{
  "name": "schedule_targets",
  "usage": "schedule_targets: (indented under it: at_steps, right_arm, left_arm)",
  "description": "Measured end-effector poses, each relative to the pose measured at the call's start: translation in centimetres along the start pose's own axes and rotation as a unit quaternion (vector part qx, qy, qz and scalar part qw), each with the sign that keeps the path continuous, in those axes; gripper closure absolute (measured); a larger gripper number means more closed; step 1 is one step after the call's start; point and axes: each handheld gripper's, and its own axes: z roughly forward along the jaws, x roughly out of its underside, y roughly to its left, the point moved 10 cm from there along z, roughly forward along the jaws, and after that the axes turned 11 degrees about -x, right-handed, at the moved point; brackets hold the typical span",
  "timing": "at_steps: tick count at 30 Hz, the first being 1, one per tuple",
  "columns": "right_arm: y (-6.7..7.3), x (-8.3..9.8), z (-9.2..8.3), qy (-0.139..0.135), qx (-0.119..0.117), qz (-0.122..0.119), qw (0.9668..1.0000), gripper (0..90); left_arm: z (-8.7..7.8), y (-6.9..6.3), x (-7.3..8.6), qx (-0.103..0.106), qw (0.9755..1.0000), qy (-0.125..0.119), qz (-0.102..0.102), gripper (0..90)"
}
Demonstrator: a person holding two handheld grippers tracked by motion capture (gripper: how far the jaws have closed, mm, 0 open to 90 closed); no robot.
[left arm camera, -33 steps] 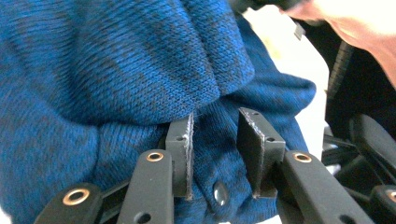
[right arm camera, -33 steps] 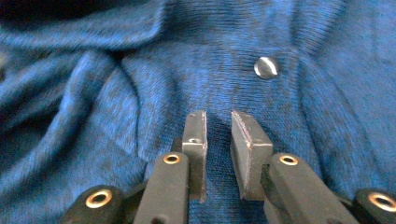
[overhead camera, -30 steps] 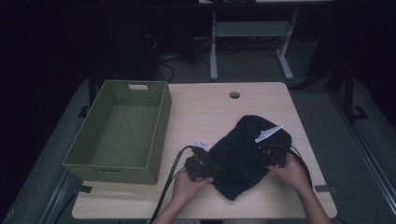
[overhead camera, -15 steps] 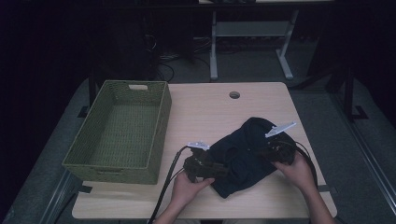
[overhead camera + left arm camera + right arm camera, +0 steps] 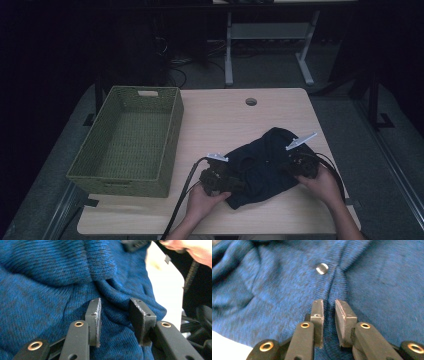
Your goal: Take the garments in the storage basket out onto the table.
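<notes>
Light wooden table (image 5: 220,120) with a round cable hole (image 5: 251,101), standing on grey carpet (image 5: 350,120); beyond it, a white desk frame (image 5: 265,35) in a dark room

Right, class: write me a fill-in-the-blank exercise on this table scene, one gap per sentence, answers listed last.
1. Both grippers work on a knitted garment coloured ____.
2. The green woven basket holds ____.
3. The basket stands at the table's ____ side in the high view.
4. Just beyond the right gripper lies a small round ____.

Missing words: blue; nothing; left; button
</notes>
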Motion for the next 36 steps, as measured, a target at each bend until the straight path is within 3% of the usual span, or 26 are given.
schedule_targets:
  at_steps: [3, 6, 9, 13, 16, 22, 26, 30, 33, 36]
  right_arm:
    - [0.7, 0.3, 0.1, 0.008, -0.016, -0.006, 0.9998, 77.8]
    - [0.7, 0.1, 0.0, 0.008, -0.015, -0.010, 0.9998, 77.8]
    - [0.4, -0.4, -0.4, -0.015, -0.009, -0.007, 0.9998, 78.1]
    - [-0.1, -0.7, -1.1, -0.031, 0.006, -0.002, 0.9995, 76.7]
    - [-0.6, -0.4, -1.0, -0.026, 0.009, 0.003, 0.9996, 76.6]
    - [0.0, 0.4, -0.3, 0.001, -0.008, 0.003, 1.0000, 79.8]
    - [0.5, 0.7, -0.2, 0.010, -0.024, 0.002, 0.9996, 80.5]
    - [1.3, 0.9, 0.1, 0.013, -0.044, -0.004, 0.9989, 80.6]
    - [1.4, 0.7, 0.1, 0.011, -0.043, -0.009, 0.9990, 80.1]
    - [1.1, 0.2, -0.4, -0.008, -0.035, -0.006, 0.9993, 79.7]
  left_arm:
    - [-0.5, 0.7, -0.5, -0.015, 0.9998, -0.012, -0.003, 61.0]
    - [-1.5, 0.5, -0.9, -0.011, 0.9995, -0.028, -0.003, 61.1]
    - [-2.3, -0.3, -1.2, 0.000, 0.9992, -0.039, 0.001, 61.6]
    - [-2.0, -1.7, -0.6, 0.021, 0.9994, -0.024, 0.013, 61.7]
    - [-1.2, -2.0, 0.1, 0.024, 0.9995, -0.012, 0.015, 61.7]
    - [-0.1, -1.0, 0.3, 0.012, 0.9999, -0.001, 0.008, 64.1]
    - [-0.1, 0.3, -0.2, -0.009, 0.9999, -0.008, 0.005, 65.3]
    - [-0.4, 1.6, -0.8, -0.023, 0.9995, -0.015, -0.014, 65.6]
    - [-1.1, 1.6, -1.0, -0.029, 0.9993, -0.024, -0.008, 63.0]
    - [-1.9, 0.9, -1.2, -0.017, 0.9993, -0.034, -0.007, 62.5]
